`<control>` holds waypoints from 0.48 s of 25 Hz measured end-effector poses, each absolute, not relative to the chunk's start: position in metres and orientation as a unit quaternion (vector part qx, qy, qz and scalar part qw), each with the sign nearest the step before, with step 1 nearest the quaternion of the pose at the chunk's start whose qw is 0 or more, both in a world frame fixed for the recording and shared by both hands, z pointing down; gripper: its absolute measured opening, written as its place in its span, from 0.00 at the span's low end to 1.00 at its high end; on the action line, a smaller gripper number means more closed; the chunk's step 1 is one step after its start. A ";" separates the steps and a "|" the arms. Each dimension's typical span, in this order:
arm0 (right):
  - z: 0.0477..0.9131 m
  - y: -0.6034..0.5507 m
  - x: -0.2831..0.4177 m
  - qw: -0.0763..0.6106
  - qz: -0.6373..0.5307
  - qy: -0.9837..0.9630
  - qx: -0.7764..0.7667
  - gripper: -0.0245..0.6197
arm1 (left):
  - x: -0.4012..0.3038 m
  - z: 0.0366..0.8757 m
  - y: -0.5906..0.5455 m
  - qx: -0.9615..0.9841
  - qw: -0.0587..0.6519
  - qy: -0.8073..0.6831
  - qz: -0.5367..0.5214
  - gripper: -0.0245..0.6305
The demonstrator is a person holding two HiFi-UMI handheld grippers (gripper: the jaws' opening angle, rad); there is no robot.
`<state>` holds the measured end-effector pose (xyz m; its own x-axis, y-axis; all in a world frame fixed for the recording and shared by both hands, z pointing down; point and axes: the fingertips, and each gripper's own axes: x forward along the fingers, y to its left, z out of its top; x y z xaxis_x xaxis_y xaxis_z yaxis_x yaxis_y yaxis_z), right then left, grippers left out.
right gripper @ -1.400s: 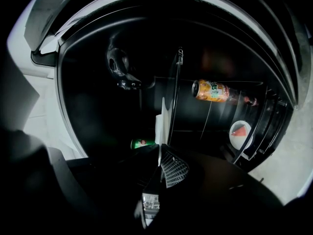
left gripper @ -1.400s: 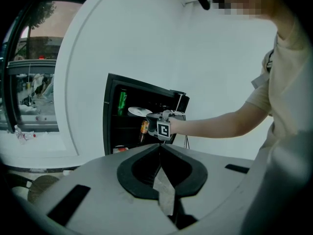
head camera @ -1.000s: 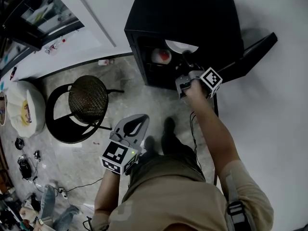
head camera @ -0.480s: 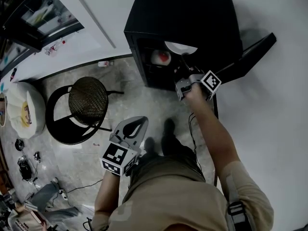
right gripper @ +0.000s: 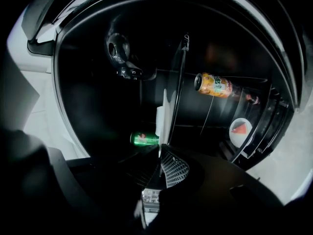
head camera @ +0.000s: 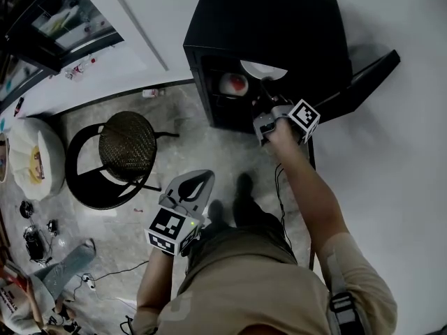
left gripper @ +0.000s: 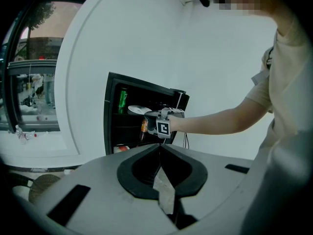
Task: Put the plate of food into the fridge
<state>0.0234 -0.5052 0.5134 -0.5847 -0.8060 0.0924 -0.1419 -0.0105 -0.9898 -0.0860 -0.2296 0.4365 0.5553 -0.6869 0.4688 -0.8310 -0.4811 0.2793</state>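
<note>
Currently | right gripper (right gripper: 160, 153): jaws clamped on rim of thin, round white plate (head camera: 262, 68) inside boxy black fridge (head camera: 279, 26) | left gripper (left gripper: 159, 148): jaws fully together, empty

At 12 o'clock the fridge (head camera: 279, 26) mouth is tight: your right gripper (right gripper: 160, 152) and its plate (right gripper: 161, 116) fill it, green can (right gripper: 144, 139) and orange can (right gripper: 213, 84) beyond (shelves dark). Door (head camera: 363, 82) bars 2 o'clock, stool (head camera: 126, 144) 10; floor (head camera: 209, 152) between lies clear.

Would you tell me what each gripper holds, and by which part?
The right gripper clamps the white plate by its near rim, inside the fridge; the left gripper is shut and empty.
</note>
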 end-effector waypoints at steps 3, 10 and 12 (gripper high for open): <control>0.514 -0.509 0.025 0.282 -0.608 0.647 -0.363 0.09 | -0.088 0.437 -0.229 0.846 0.241 -0.452 0.148 0.06; 0.512 -0.512 0.024 0.293 -0.608 0.640 -0.367 0.09 | -0.091 0.441 -0.224 0.844 0.250 -0.448 0.157 0.06; 0.511 -0.512 0.024 0.299 -0.613 0.632 -0.368 0.09 | -0.091 0.441 -0.224 0.844 0.253 -0.446 0.158 0.06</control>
